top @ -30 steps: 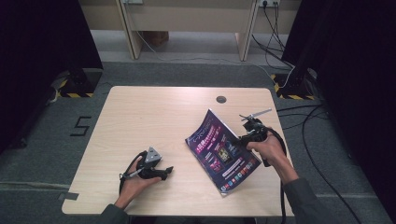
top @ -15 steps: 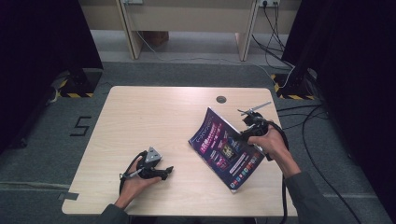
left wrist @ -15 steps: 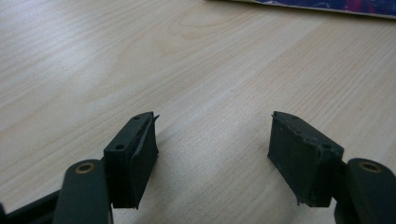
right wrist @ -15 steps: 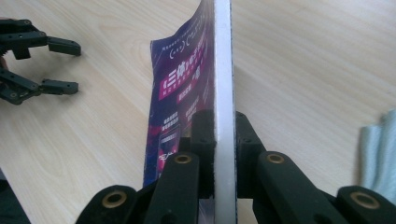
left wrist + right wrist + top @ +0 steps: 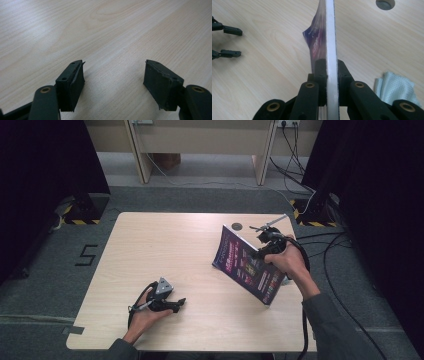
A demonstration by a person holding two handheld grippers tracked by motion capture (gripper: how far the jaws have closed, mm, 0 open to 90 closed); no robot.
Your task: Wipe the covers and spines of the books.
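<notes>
High view
Magazine [image 5: 248,266]: tilted up on edge at the right side of the table [image 5: 150,250], its dark, colourful cover facing left; its lower corner is at or just above the tabletop near the front edge.
Right gripper [image 5: 264,248]: in the person's right hand [image 5: 287,262], jaws clamped together on the magazine's upper right edge.
Left gripper [image 5: 172,305]: lying low on the table near the front left, held in the left hand [image 5: 145,317], a grey three-cornered plate on top; well apart from the magazine.
Cable port [image 5: 236,225]: small round grey cap in the tabletop, just beyond the magazine's far corner.

Left gripper view
Jaws: standing apart, nothing between them.
Beneath: bare pale wood of the table [image 5: 105,32].

Right gripper view
Jaws: closed tight on the magazine's [image 5: 329,37] white page edge, one pad pressing each side.
Cover: purple print curving away on the left.
Cable port [image 5: 385,3]: at the top right.
Cloth [image 5: 395,87]: pale blue-green, lying on the table to the right of the jaws.
Left gripper [image 5: 229,41]: at the left edge, far off, its two jaw tips parted.
</notes>
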